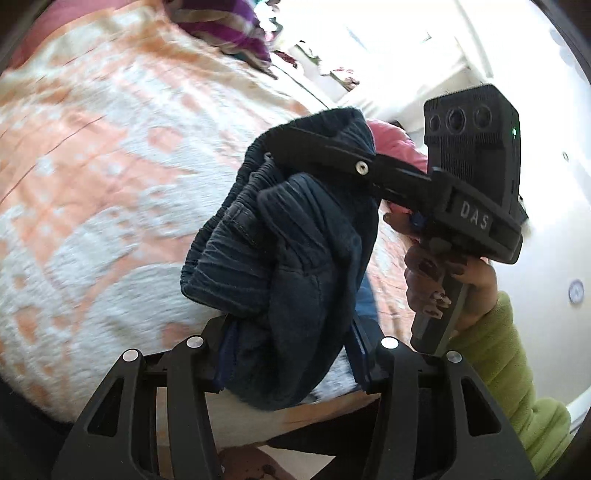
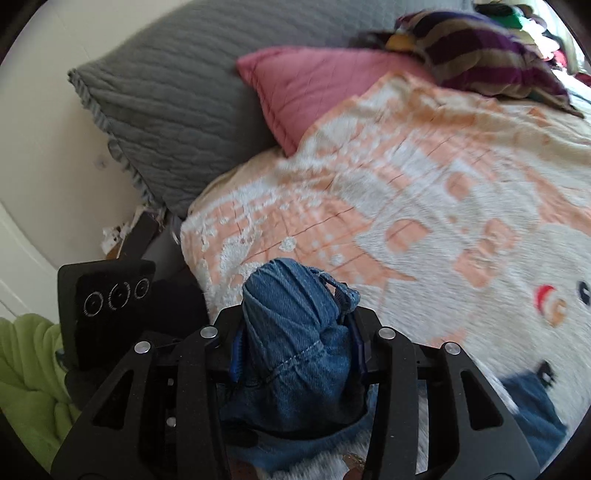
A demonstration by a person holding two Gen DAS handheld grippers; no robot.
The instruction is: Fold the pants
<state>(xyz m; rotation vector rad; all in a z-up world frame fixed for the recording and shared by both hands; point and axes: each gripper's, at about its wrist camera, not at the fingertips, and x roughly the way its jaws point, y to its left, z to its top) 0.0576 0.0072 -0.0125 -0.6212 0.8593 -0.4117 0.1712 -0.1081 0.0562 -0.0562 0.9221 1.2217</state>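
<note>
Left wrist view: the left hand-held gripper (image 1: 288, 354) is seen closed on a bunched wad of the dark blue pants (image 1: 291, 236), the cloth filling the gap between its blue-lined pads. Above and to the right, the right hand-held gripper (image 1: 295, 147) is seen from the side, its black finger laid over the gathered elastic waistband. It is gripped by a hand (image 1: 436, 273) that comes out of a green sleeve (image 1: 517, 369). The pants are held up off the bed, which is covered by a peach-and-white blanket (image 1: 92, 184). A purple striped cloth (image 1: 229, 29) lies at the far edge.

Right wrist view: the right hand-held gripper (image 2: 295, 354) is shown clamped on a thick roll of the blue denim pants (image 2: 291, 332), which is pressed between both pads and bulges out above them. More denim hangs below and to the near right. The left device's black housing (image 2: 107, 295) stands at the left. A grey pillow (image 2: 177, 103) and a pink pillow (image 2: 314, 85) are propped at the far side of the bed.
</note>
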